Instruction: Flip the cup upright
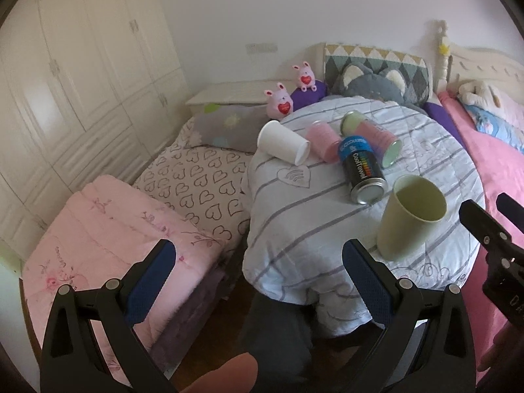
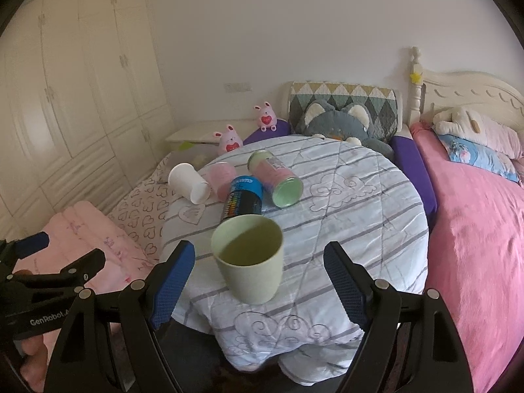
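While both grippers gape empty: one green cup (image 2: 247, 262) upright, four containers toppled.

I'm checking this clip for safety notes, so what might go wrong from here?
The green cup stands upright on a soft, wrinkled quilt near its front edge, so it may tip or slide off. The open right gripper straddles it; a careless move might knock it. The white cup lies close against cans, which a grab may disturb.

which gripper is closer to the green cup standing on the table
Right. The right gripper is open with the green cup between its fingers, untouched. The left gripper is open too, off to the cup's left.
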